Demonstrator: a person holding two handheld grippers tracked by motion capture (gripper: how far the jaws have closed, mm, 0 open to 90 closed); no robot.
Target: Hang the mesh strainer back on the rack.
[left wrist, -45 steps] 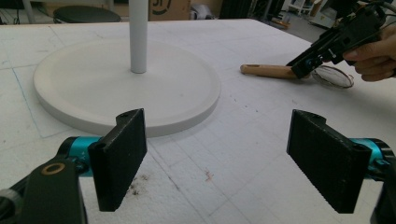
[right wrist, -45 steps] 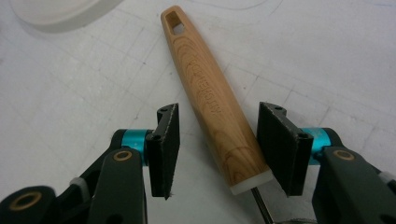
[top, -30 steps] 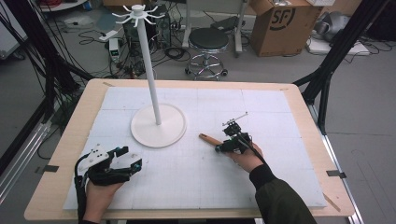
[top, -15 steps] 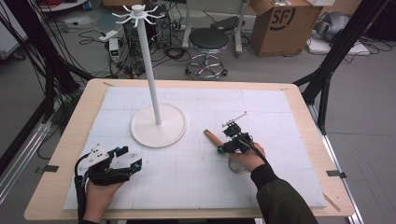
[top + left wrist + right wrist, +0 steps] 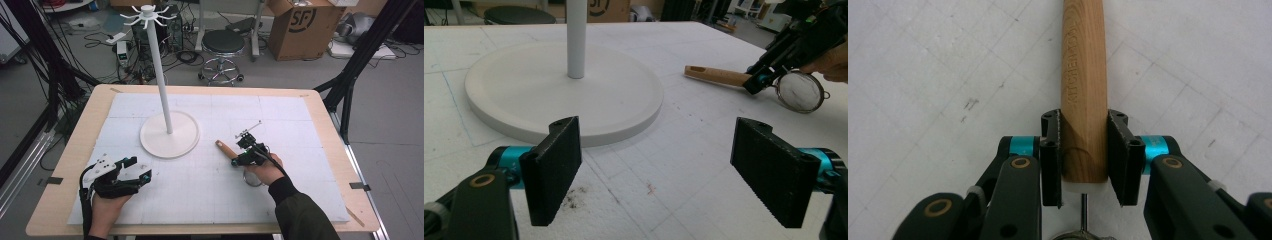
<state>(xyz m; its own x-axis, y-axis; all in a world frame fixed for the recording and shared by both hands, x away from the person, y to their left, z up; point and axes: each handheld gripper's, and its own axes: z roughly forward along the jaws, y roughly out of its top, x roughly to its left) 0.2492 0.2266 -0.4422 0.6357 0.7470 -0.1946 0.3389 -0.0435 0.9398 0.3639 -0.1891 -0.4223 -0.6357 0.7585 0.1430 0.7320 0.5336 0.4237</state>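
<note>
A small strainer lies on the white mat, its wooden handle (image 5: 224, 148) pointing toward the white stand and its mesh bowl (image 5: 252, 179) under the person's right hand. My right gripper (image 5: 236, 161) is shut on the handle (image 5: 1083, 75) near its bowl end, with one jaw pressed on each side (image 5: 1084, 155). The tall white stand has a round base (image 5: 170, 135) and hooks at the top of its pole (image 5: 159, 75). My left gripper (image 5: 140, 168) rests open at the front left, holding nothing (image 5: 664, 175), and faces the base (image 5: 564, 90) and the strainer (image 5: 799, 90).
The wooden table's edge (image 5: 65, 165) frames the white mat. Behind the table stand a stool (image 5: 223, 45), a cardboard box (image 5: 305, 25) and loose cables on the floor. Black frame legs rise at both sides.
My right hand has shifted slightly toward the near edge with the strainer, and the mesh bowl now shows beneath it. The left gripper has not moved.
</note>
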